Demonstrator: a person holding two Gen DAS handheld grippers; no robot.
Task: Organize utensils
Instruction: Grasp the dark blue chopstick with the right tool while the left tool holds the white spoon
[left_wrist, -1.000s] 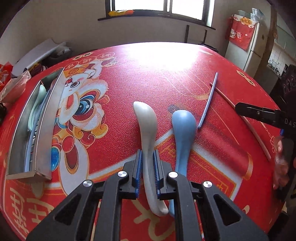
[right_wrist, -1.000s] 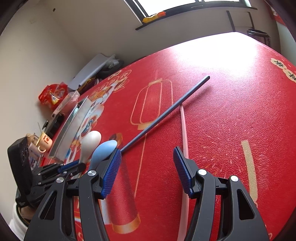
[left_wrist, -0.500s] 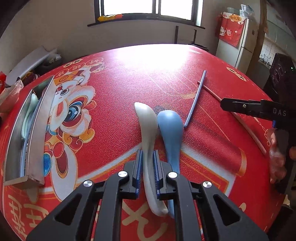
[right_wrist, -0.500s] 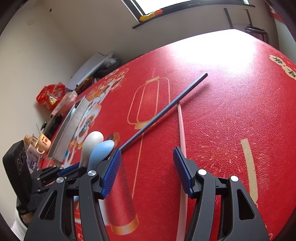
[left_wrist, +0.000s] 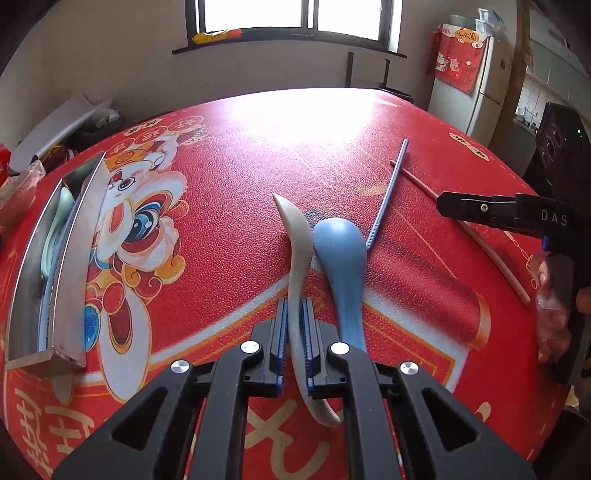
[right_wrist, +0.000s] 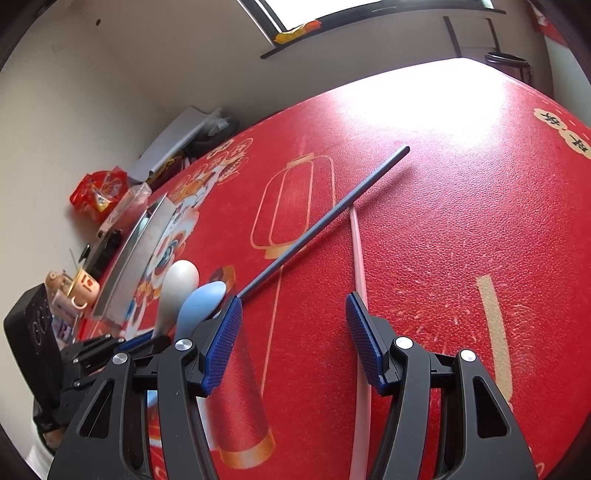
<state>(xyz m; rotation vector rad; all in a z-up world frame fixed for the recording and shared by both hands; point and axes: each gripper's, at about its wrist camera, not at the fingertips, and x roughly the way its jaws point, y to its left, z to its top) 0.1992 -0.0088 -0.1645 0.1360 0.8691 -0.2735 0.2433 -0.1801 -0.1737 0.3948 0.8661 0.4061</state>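
Note:
My left gripper (left_wrist: 294, 332) is shut on the handle of a white spoon (left_wrist: 297, 251), which is lifted and rolled onto its edge above the red tablecloth. A blue spoon (left_wrist: 341, 254) lies right beside it on the cloth. Both spoons show in the right wrist view, white (right_wrist: 177, 288) and blue (right_wrist: 201, 304). My right gripper (right_wrist: 293, 332) is open and empty, low over the cloth. A dark blue chopstick (right_wrist: 321, 225) runs off from its left finger, and a pink chopstick (right_wrist: 358, 258) passes by its right finger. A metal utensil tray (left_wrist: 55, 266) stands at the left.
The tray holds a pale spoon (left_wrist: 55, 221) and other utensils. Snack bags (right_wrist: 99, 192) and small clutter sit off the table's left edge. A fridge (left_wrist: 465, 85) and a chair stand beyond the far edge. The right gripper (left_wrist: 517, 214) enters the left wrist view at right.
The white spoon has risen in my left gripper and rolled onto its edge. The left gripper has pulled back a little. The right gripper has held nearly still and open.

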